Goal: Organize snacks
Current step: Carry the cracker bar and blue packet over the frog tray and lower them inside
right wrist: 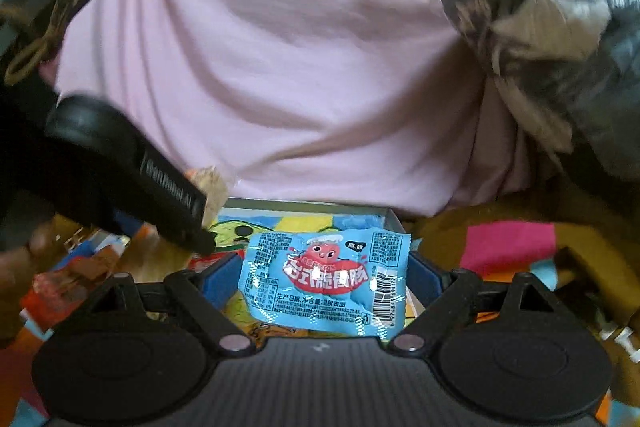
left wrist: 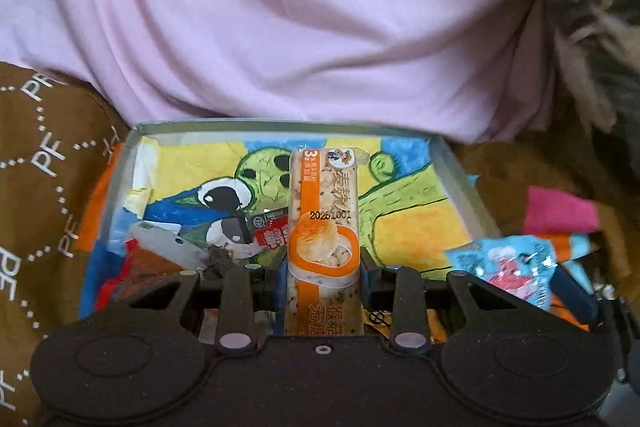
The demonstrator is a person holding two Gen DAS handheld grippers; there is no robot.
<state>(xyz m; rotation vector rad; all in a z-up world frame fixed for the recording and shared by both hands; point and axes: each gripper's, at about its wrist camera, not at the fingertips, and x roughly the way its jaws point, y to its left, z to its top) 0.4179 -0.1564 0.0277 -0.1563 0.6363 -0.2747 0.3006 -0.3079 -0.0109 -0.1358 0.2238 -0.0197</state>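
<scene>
Both tongs are closed on snacks, the left tongs (left wrist: pixel 324 267) on an orange bar (left wrist: pixel 323 227), the right tongs (right wrist: pixel 324 279) on a blue packet (right wrist: pixel 324 279), and above the box (left wrist: pixel 460 163) they may collide.

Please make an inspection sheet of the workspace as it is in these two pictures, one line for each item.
Surface: brown printed cloth under everything.
Job's things: grey box with a cartoon drawing inside, a few packets in its near left corner; orange snack bar; blue snack packet.
Clutter: loose wrappers beside the box, among them a pink one.
Grippers: left gripper jaws shut on the orange snack bar, over the box; right gripper jaws shut on the blue snack packet.
Cables: nothing seen.
Surroundings: pink fabric behind the box; a grey patterned textile to the right.
</scene>
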